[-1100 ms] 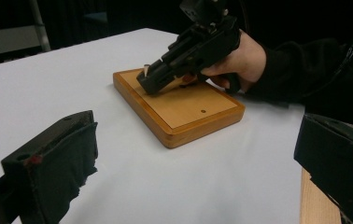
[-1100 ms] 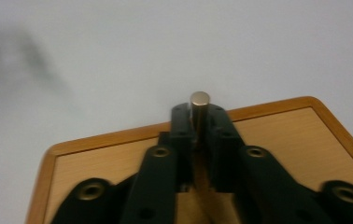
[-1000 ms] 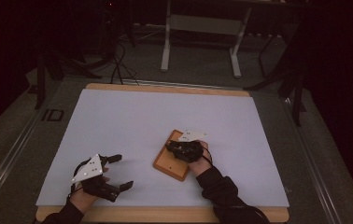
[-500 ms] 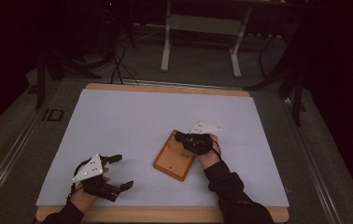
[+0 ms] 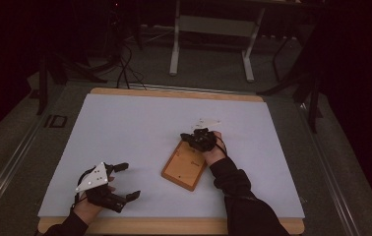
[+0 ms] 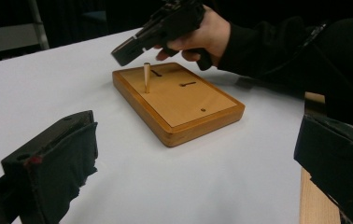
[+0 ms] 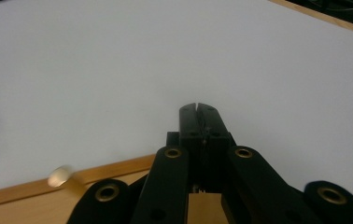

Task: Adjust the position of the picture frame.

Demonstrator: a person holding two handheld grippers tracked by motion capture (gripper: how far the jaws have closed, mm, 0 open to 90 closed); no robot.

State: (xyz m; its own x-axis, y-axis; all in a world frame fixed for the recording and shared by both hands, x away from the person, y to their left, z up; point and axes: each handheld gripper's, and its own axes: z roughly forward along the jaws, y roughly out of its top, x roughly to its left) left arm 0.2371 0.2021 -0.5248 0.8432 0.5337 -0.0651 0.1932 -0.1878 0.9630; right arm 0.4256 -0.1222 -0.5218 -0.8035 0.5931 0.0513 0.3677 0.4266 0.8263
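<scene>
A flat wooden board [image 5: 184,167] lies on the white table cover, right of centre. In the left gripper view the board [image 6: 184,100] carries a short wooden peg [image 6: 146,77] standing upright near its far corner, two dark slots and a small hole. My right gripper [image 5: 188,137] hovers at the board's far end, shut with nothing between its jaws [image 7: 198,109]; its tip [image 6: 123,52] sits just above and beside the peg. The peg's top [image 7: 60,177] shows blurred at the lower left. My left gripper [image 5: 122,181] rests open near the front left, apart from the board.
The white cover [image 5: 139,128] spreads over a wooden tabletop whose edge [image 5: 174,227] runs along the front. Beyond the table stand dark floor, cables and a metal stand's legs [image 5: 211,54].
My right gripper has moved from over the board's middle toward its far end and slightly right. The left gripper has stayed where it was, open.
</scene>
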